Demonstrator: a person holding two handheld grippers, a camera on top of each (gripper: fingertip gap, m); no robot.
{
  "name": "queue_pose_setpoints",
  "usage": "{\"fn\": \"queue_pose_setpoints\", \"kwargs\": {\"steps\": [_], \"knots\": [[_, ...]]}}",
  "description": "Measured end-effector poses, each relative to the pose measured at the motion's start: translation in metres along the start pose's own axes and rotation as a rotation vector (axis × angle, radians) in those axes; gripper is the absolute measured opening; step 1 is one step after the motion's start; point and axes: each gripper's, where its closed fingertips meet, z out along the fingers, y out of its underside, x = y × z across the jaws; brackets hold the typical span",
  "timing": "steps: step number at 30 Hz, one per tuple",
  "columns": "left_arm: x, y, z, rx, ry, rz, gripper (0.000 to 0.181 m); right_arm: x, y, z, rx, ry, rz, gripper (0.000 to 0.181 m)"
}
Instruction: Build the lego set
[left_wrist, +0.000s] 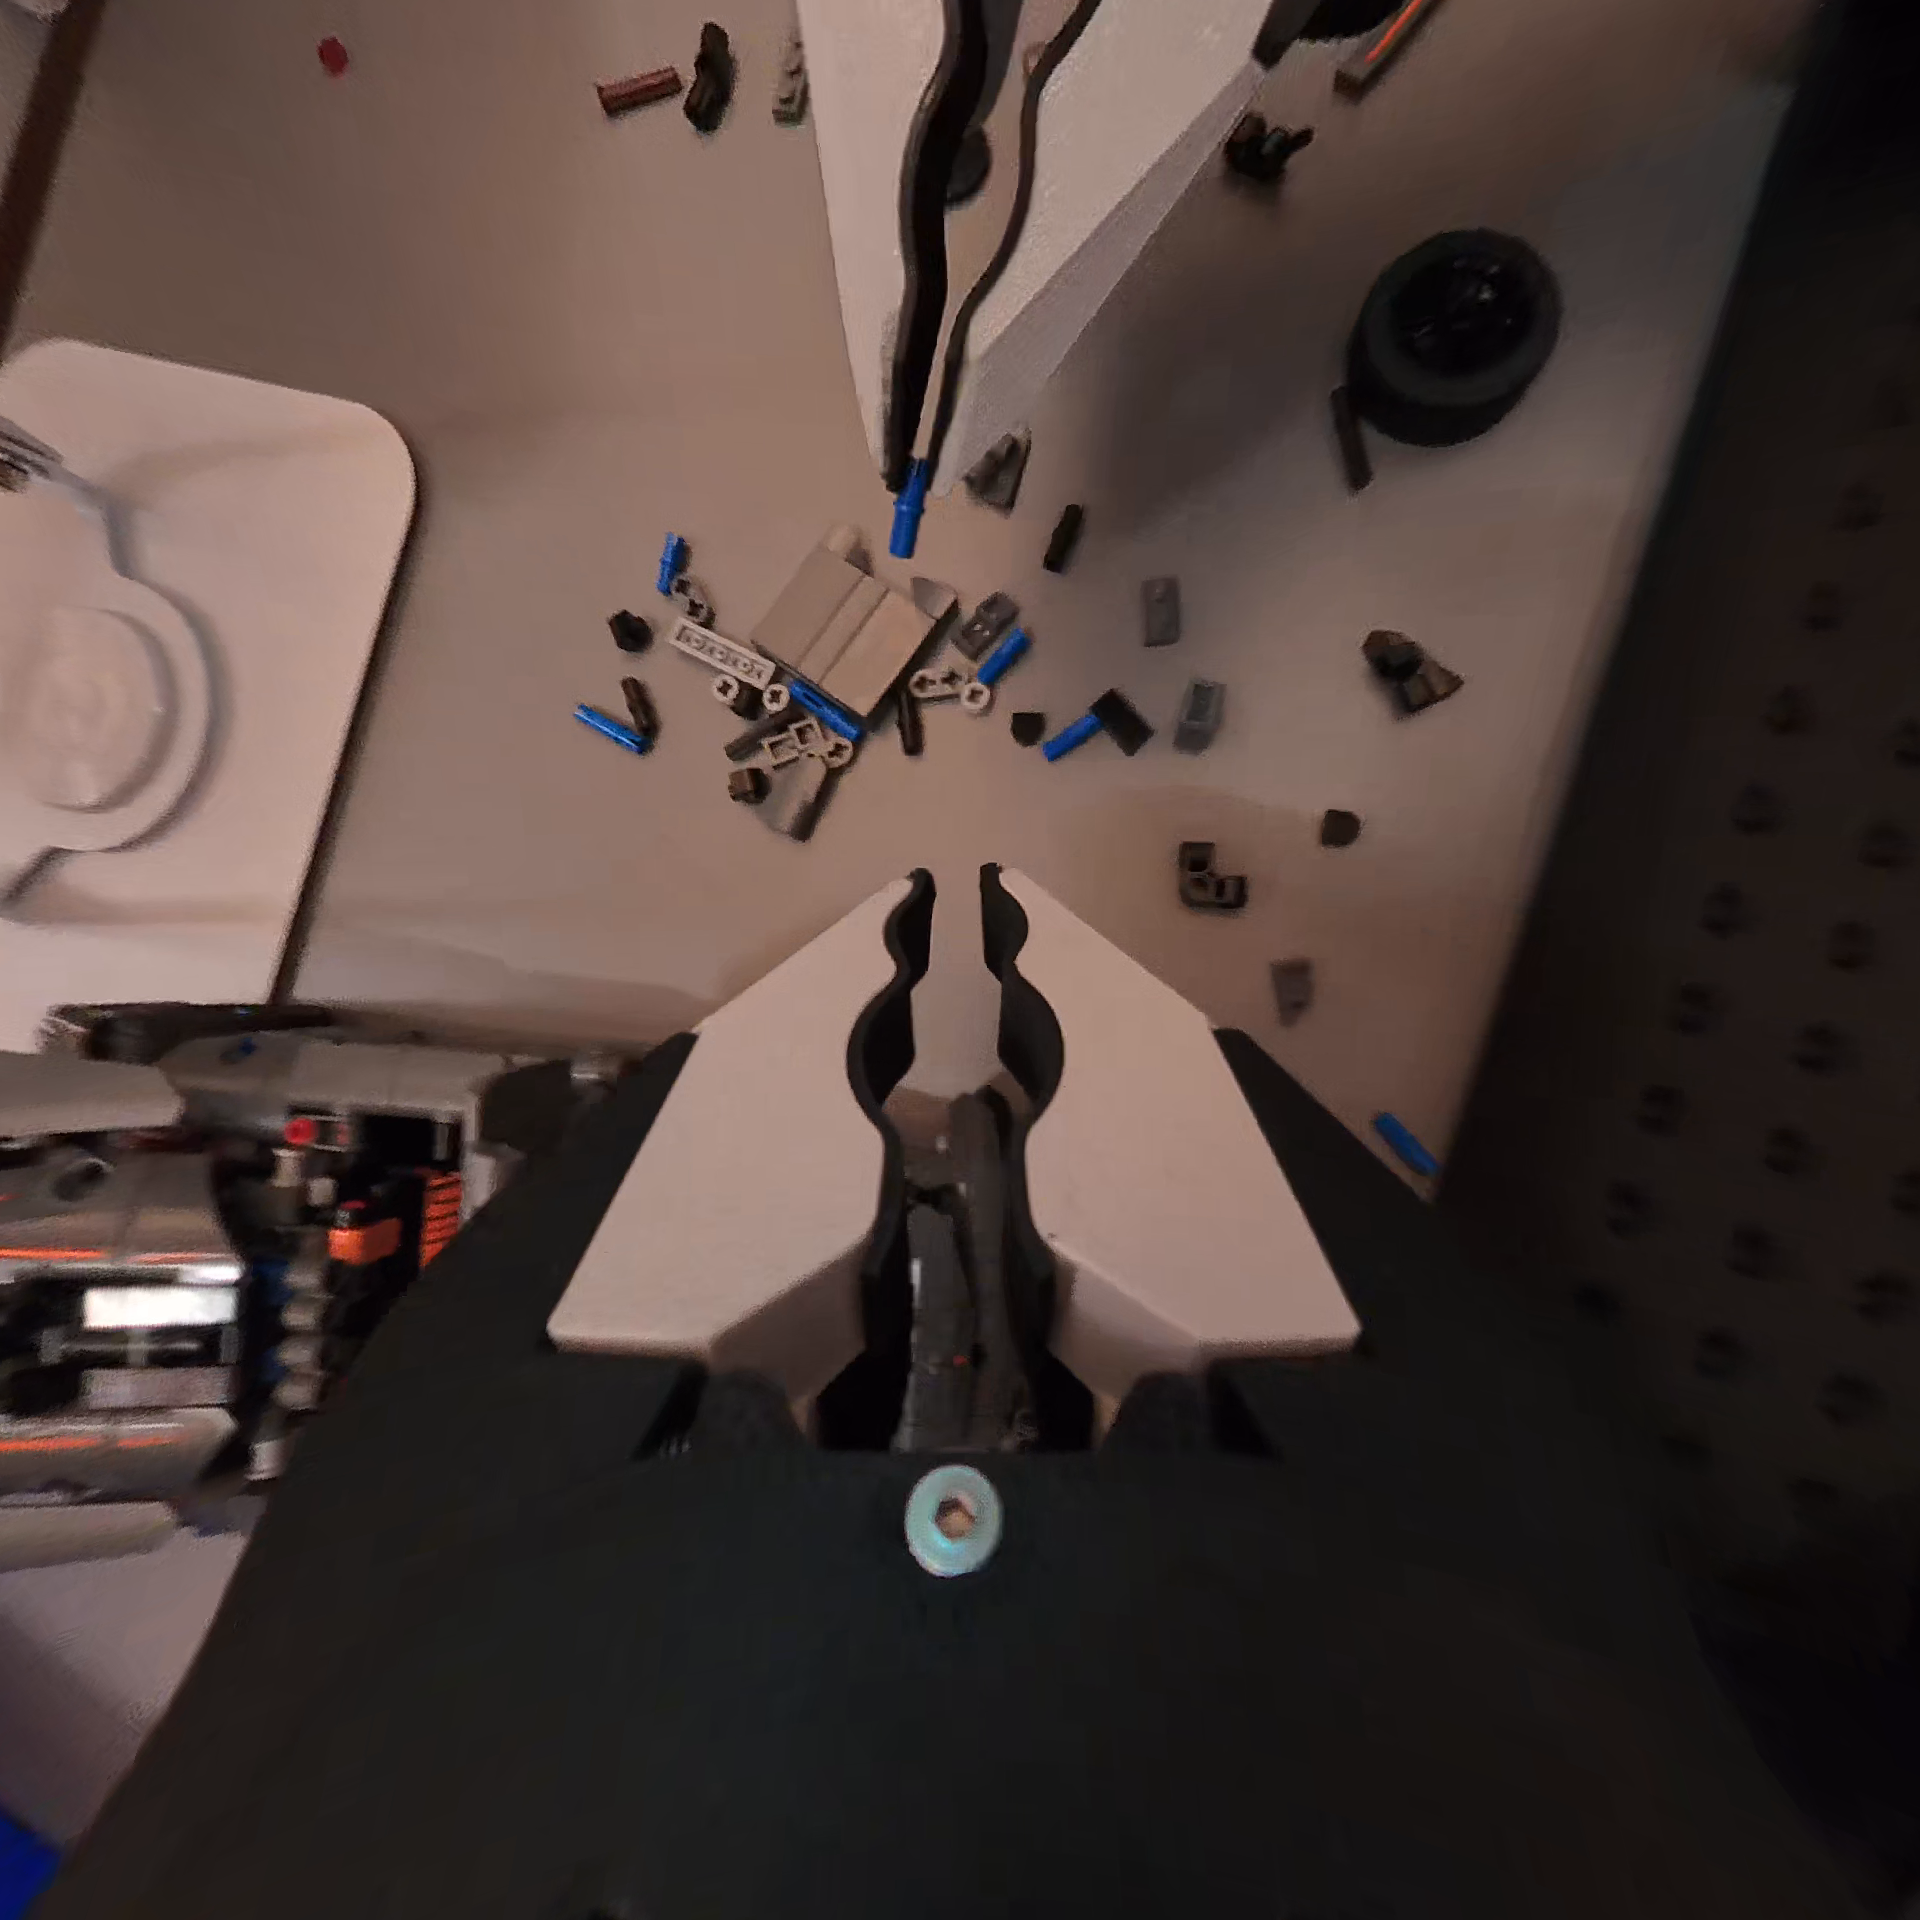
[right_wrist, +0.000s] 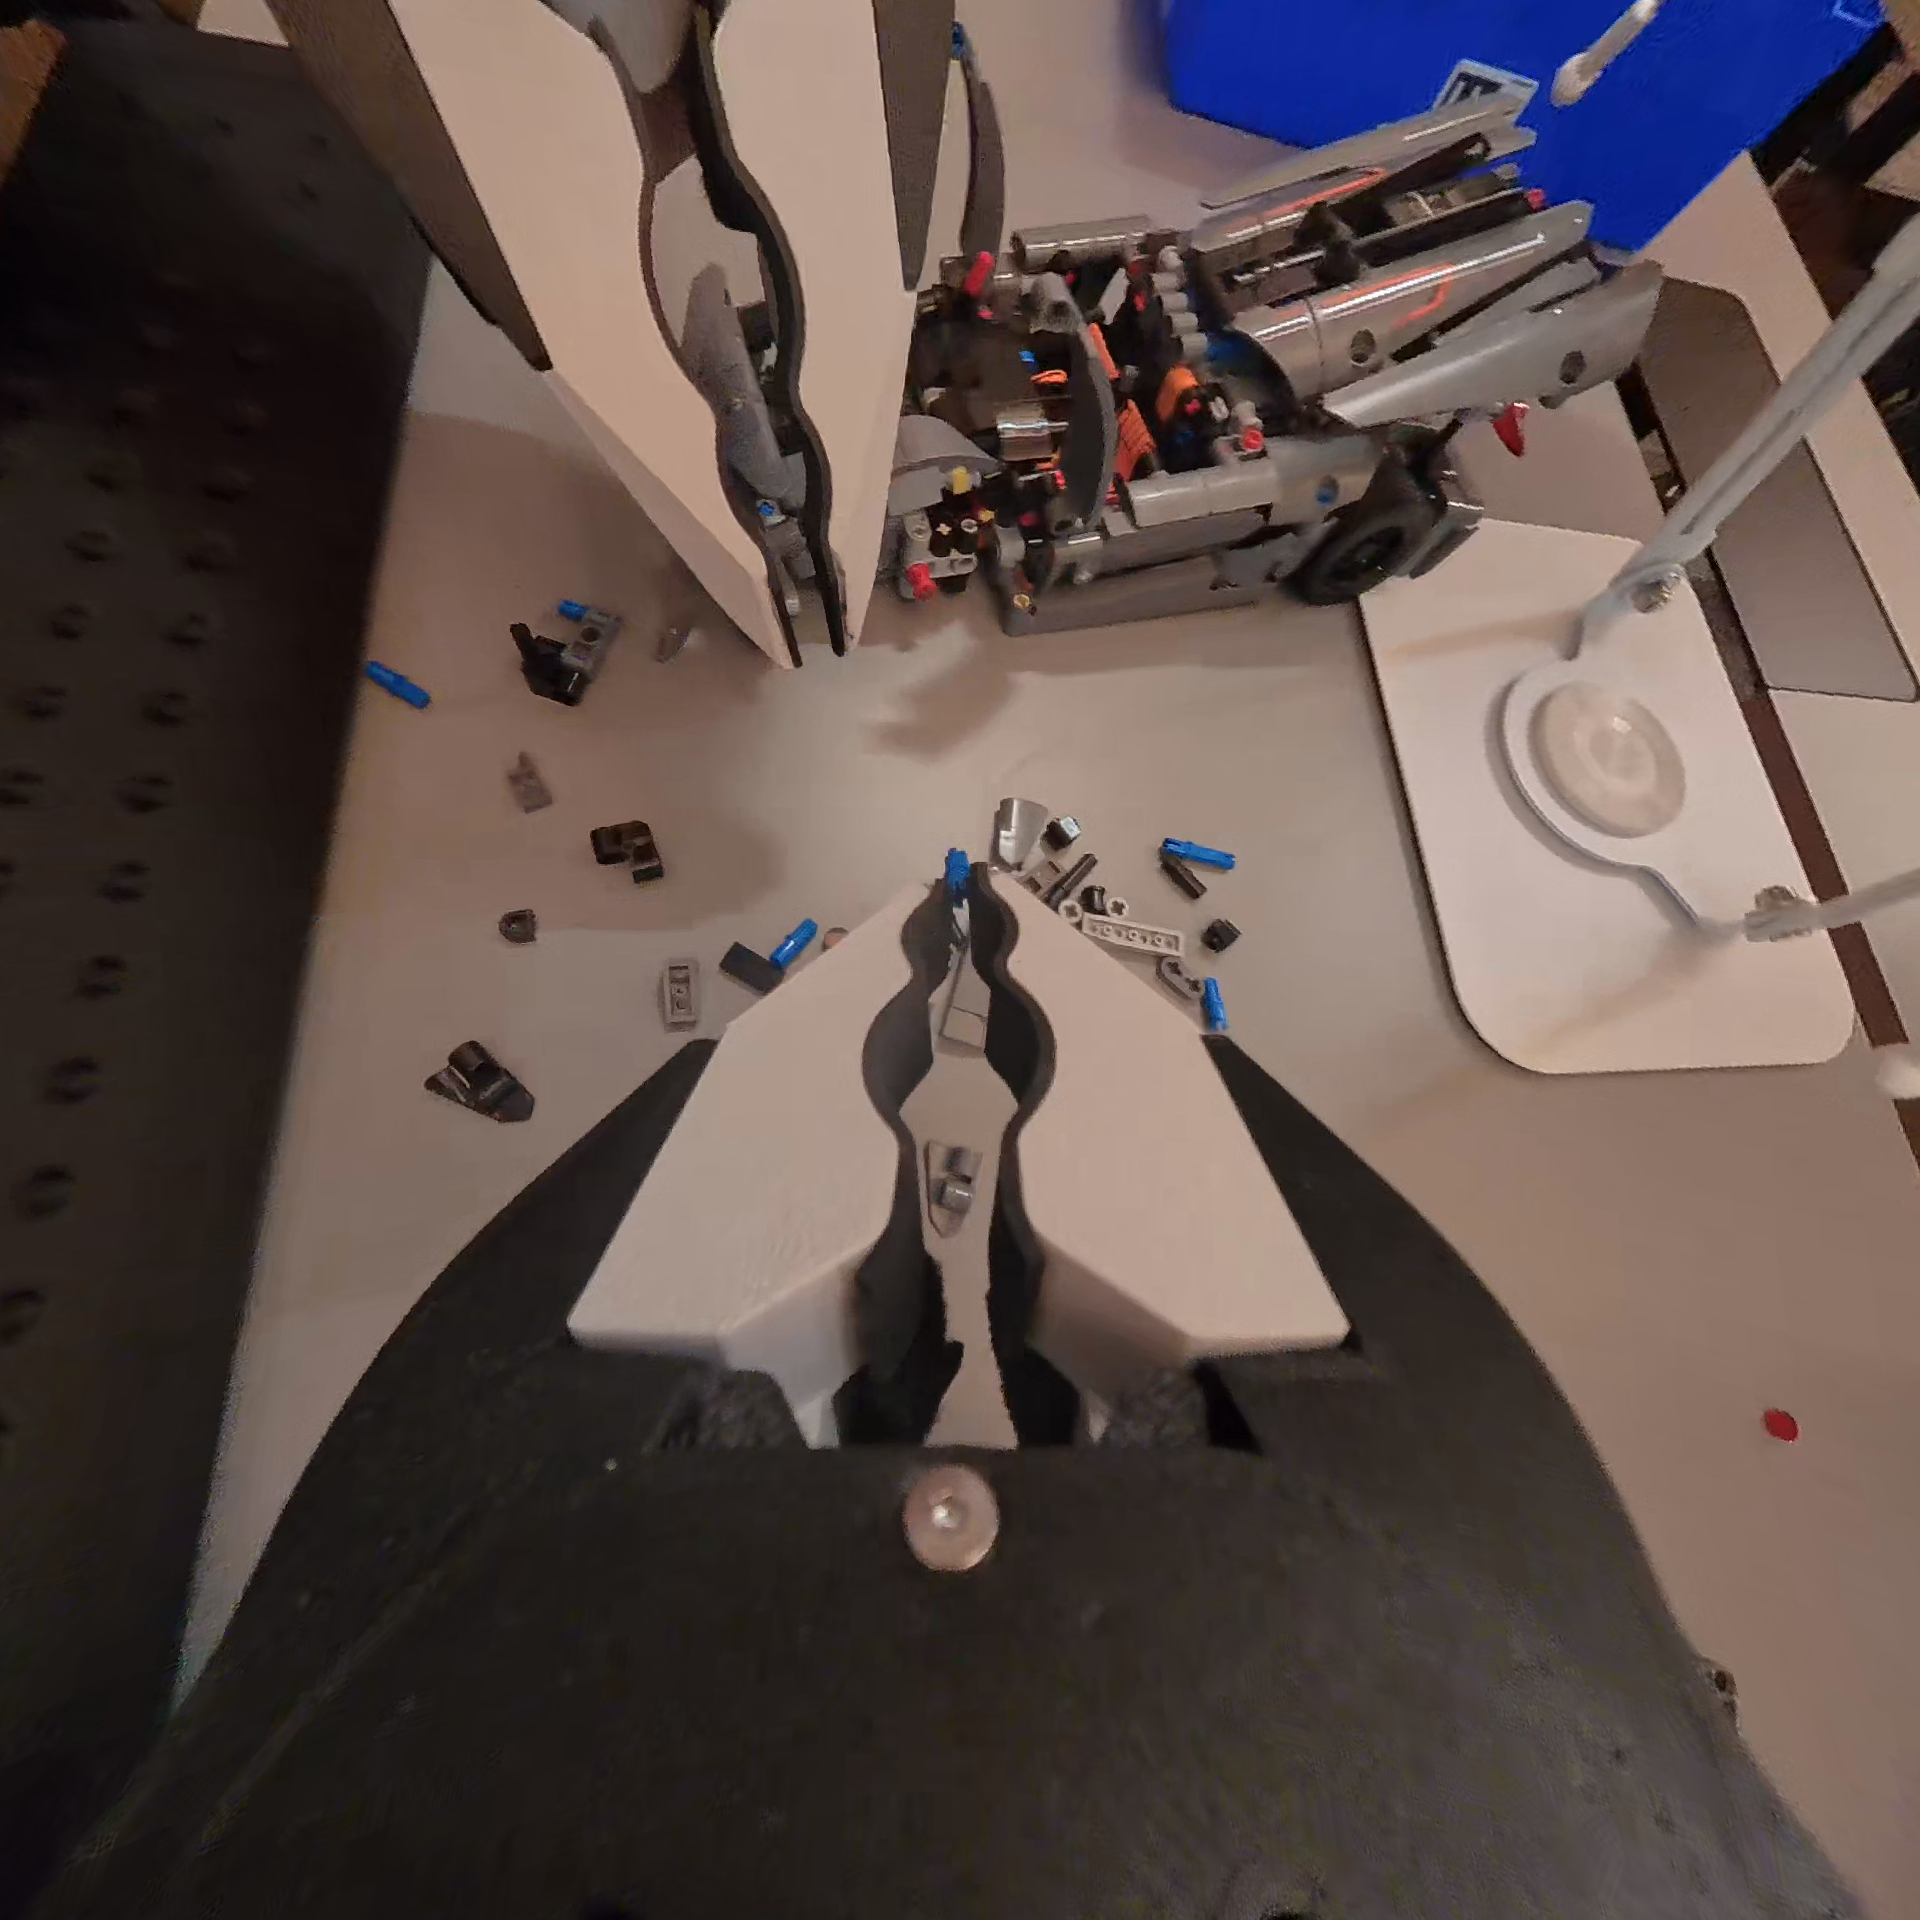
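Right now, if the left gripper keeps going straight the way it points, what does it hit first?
Probably the heap of loose small parts on the table, likely a grey piece at its near edge. The left gripper points straight at it; bare table lies between. Depth is unclear.

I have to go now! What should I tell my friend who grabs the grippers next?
Right gripper: shut on a blue pin, lifted over the pile of loose pieces.
Left gripper: nearly shut on a grey part, tips slightly apart, beside the car model.
Done: the car model is partly built, with one wheel on.
Left: fit the pin, then the spare wheel and the scattered pieces on the table.
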Motion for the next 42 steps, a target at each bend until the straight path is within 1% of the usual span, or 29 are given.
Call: {"fn": "queue_pose_setpoints", "kwargs": {"steps": [2,4,6,8,10,12,13,14,16,17,19,20,28,30,35,37,39,42], "knots": [[-0.007,-0.006,0.005,-0.05,-0.056,0.067,0.01,0.003,0.001,-0.001,0.004,0.01,0.007,0.001],[-0.013,-0.008,0.016,-0.128,-0.101,0.126,0.01,0.004,0.002,-0.001,0.001,0.017,0.011,0.001],[-0.021,-0.006,0.028,-0.209,-0.161,0.155,0.01,0.006,0.002,-0.002,0.005,0.02,0.015,0.001],[-0.028,-0.002,0.038,-0.267,-0.206,0.164,0.015,0.008,0.004,-0.003,0.005,0.028,0.022,0.001],[-0.03,0.0,0.047,-0.277,-0.213,0.126,0.015,0.01,0.004,-0.005,0.006,0.037,0.025,0.001],[-0.039,0.005,0.052,-0.307,-0.276,0.159,0.014,0.011,0.003,-0.007,0.013,0.041,0.026,0.001],[-0.041,0.008,0.054,-0.325,-0.284,0.17,0.015,0.011,0.002,-0.008,0.017,0.043,0.025,0.001],[-0.037,0.009,0.059,-0.324,-0.253,0.161,0.017,0.011,0.001,-0.008,0.018,0.044,0.024,0.001],[-0.035,0.01,0.065,-0.321,-0.251,0.149,0.019,0.011,0.001,-0.009,0.019,0.047,0.021,0.001],[-0.035,0.011,0.068,-0.326,-0.257,0.156,0.014,0.012,0.001,-0.009,0.02,0.05,0.021,0.001],[-0.043,0.011,0.069,-0.334,-0.302,0.169,0.013,0.013,-0.001,-0.011,0.027,0.054,0.022,0.001],[-0.044,0.011,0.07,-0.338,-0.305,0.176,0.009,0.013,-0.001,-0.012,0.032,0.056,0.022,0.0],[-0.045,0.007,0.072,-0.304,-0.32,0.175,0.005,0.014,-0.004,-0.015,0.047,0.061,0.023,0.001],[-0.045,0.008,0.069,-0.297,-0.328,0.183,0.002,0.014,-0.004,-0.016,0.049,0.06,0.024,0.001],[-0.041,0.006,0.06,-0.242,-0.323,0.158,0.0,0.014,-0.006,-0.017,0.063,0.056,0.027,0.001],[-0.039,0.002,0.052,-0.197,-0.318,0.142,0.0,0.012,-0.011,-0.019,0.089,0.047,0.03,0.001],[-0.037,-0.006,0.037,-0.133,-0.303,0.105,0.0,0.01,-0.018,-0.023,0.131,0.037,0.032,0.001],[-0.026,-0.028,0.002,0.064,-0.22,-0.012,0.0,0.004,-0.041,-0.035,0.255,0.006,0.039,0.001]]}}
